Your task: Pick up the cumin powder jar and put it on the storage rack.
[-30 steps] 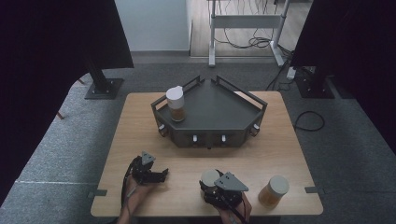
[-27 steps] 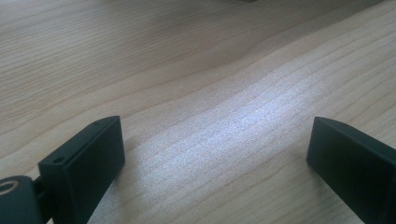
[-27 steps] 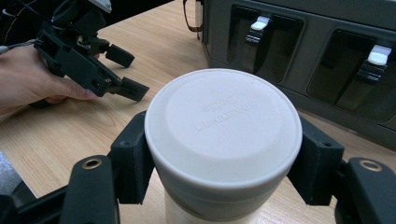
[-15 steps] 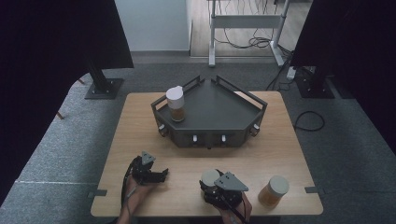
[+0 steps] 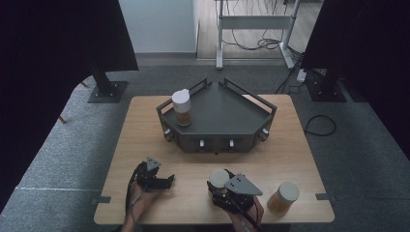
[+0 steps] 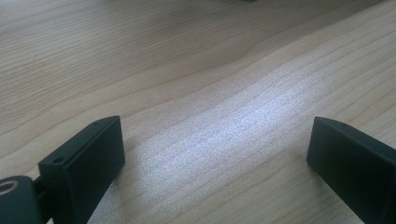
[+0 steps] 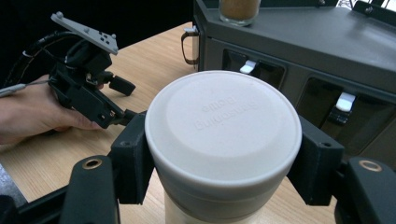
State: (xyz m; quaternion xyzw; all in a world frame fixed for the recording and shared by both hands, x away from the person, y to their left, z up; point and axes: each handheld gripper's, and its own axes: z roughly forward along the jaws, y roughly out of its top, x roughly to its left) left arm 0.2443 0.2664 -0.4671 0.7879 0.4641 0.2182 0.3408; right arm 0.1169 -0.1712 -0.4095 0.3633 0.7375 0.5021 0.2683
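Grey carpet surrounds the wooden bench in the high view, where a dark angular tray carries one white-lidded jar. Near the front edge the right claw clamps a second jar; a third jar stands to its right, apart. The left claw rests on the bench, spread.

From the left gripper view, both jaws stand wide apart over bare wood.

From the right gripper view, the jaws press either side of the jar's white lid, just before the tray.
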